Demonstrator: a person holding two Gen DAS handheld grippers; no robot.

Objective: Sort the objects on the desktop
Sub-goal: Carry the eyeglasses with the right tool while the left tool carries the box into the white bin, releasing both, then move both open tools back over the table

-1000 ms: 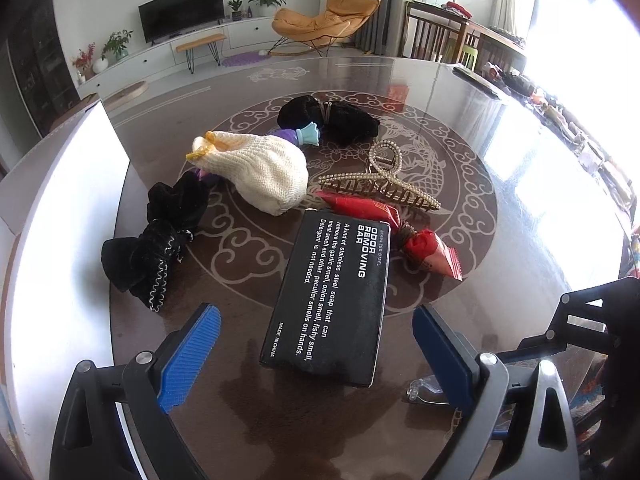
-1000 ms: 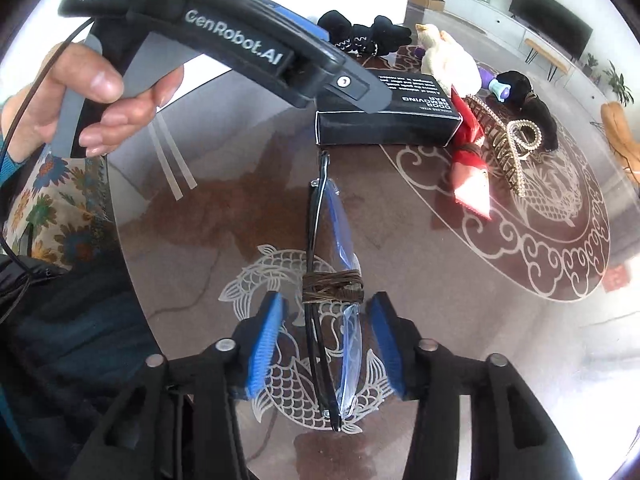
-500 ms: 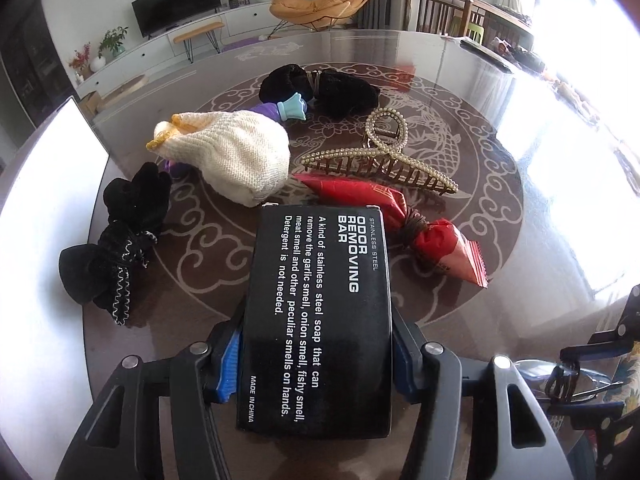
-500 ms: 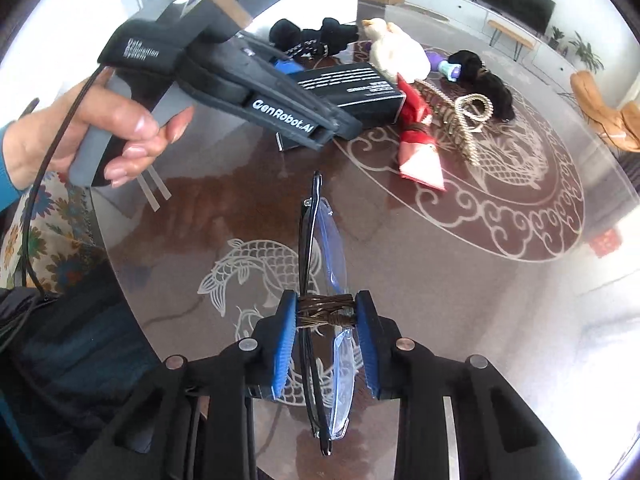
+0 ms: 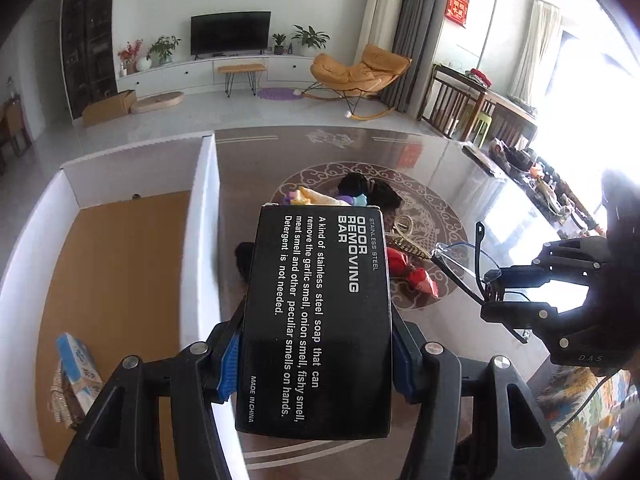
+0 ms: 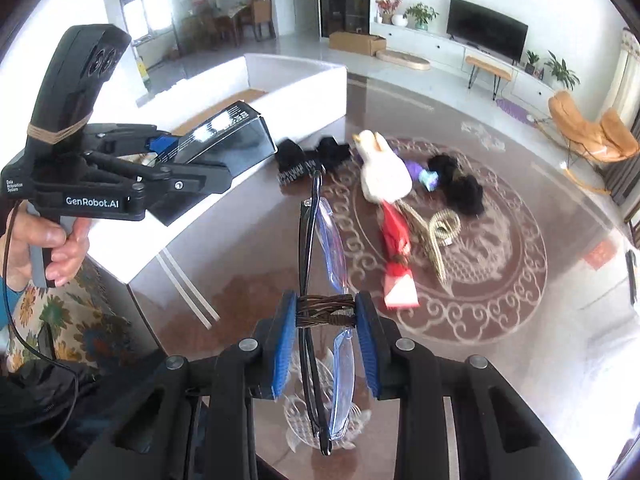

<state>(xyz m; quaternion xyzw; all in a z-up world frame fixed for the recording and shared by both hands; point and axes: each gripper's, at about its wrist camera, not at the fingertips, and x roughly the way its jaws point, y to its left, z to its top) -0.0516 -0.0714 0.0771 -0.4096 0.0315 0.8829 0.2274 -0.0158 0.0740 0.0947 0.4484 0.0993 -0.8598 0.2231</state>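
Note:
My left gripper (image 5: pixel 316 360) is shut on a black box (image 5: pixel 320 312) printed "ODOR REMOVING BAR" and holds it in the air beside the white box's wall (image 5: pixel 204 240). In the right wrist view the same left gripper (image 6: pixel 192 156) carries the black box (image 6: pixel 228 136) at the left, near the white box (image 6: pixel 304 96). My right gripper (image 6: pixel 325 316) is shut on folded glasses (image 6: pixel 320 232) tied with brown cord, lifted off the table. The left wrist view shows the right gripper (image 5: pixel 492 292) and the glasses (image 5: pixel 464 264) at the right.
On the round patterned table (image 6: pixel 500 300) lie a cream knitted pouch (image 6: pixel 384 172), a red packet (image 6: pixel 394 248), a pearl hair claw (image 6: pixel 440 232), black scrunchies (image 6: pixel 460 184) and a black bow (image 6: pixel 308 158). A blue-white packet (image 5: pixel 78 364) lies inside the white box. A hand (image 6: pixel 44 240) holds the left gripper.
The left gripper closed on the black box and lifted it toward the white box. The right gripper closed on the glasses and raised them off the table.

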